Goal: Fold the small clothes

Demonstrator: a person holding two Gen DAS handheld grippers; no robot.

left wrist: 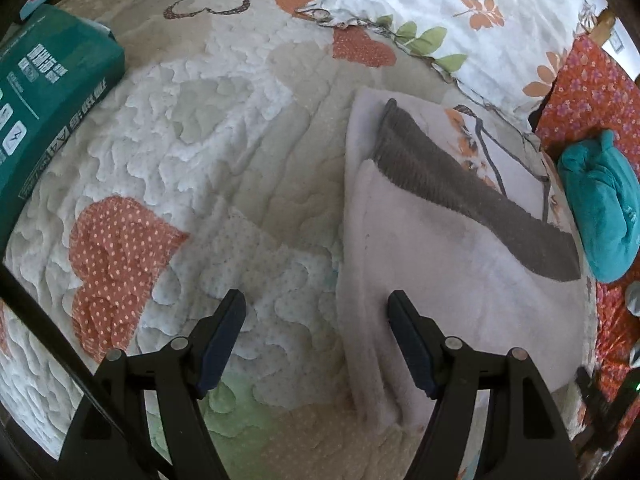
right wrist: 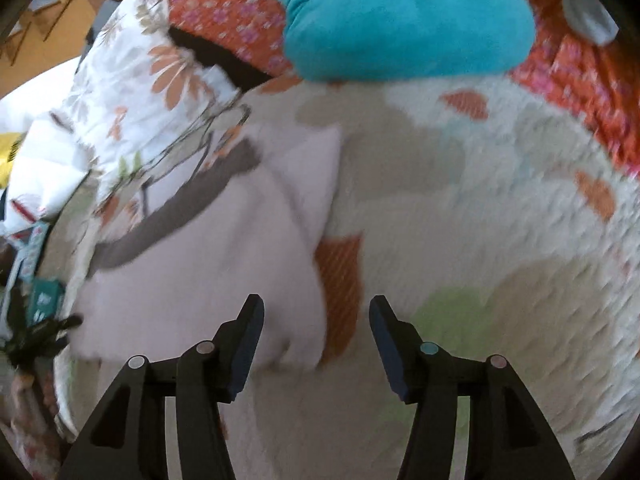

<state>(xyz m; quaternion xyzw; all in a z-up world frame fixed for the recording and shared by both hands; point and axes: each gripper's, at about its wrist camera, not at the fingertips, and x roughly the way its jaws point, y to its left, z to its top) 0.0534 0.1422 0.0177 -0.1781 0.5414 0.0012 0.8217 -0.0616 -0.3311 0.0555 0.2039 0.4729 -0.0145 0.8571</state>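
A pale pink fleece garment [left wrist: 444, 264] with a grey ribbed band [left wrist: 460, 192] lies flat on the quilted bedspread [left wrist: 192, 152]. My left gripper [left wrist: 316, 304] hovers over its left edge, jaws open, nothing between them; its right finger [left wrist: 408, 336] is over the pink cloth. In the blurred right wrist view the same pink garment [right wrist: 224, 272] lies left of centre. My right gripper [right wrist: 316, 312] stands open over its right edge, with nothing gripped. A rolled teal garment [right wrist: 408, 20] lies at the top, on a red floral cloth [right wrist: 232, 16].
A green carton [left wrist: 44, 112] sits at the far left of the bed. A white floral pillow [left wrist: 472, 12] lies behind the pink garment. The teal roll [left wrist: 600, 204] and red floral cloth [left wrist: 592, 88] are at the right. Wooden furniture [right wrist: 52, 12] shows at the upper left.
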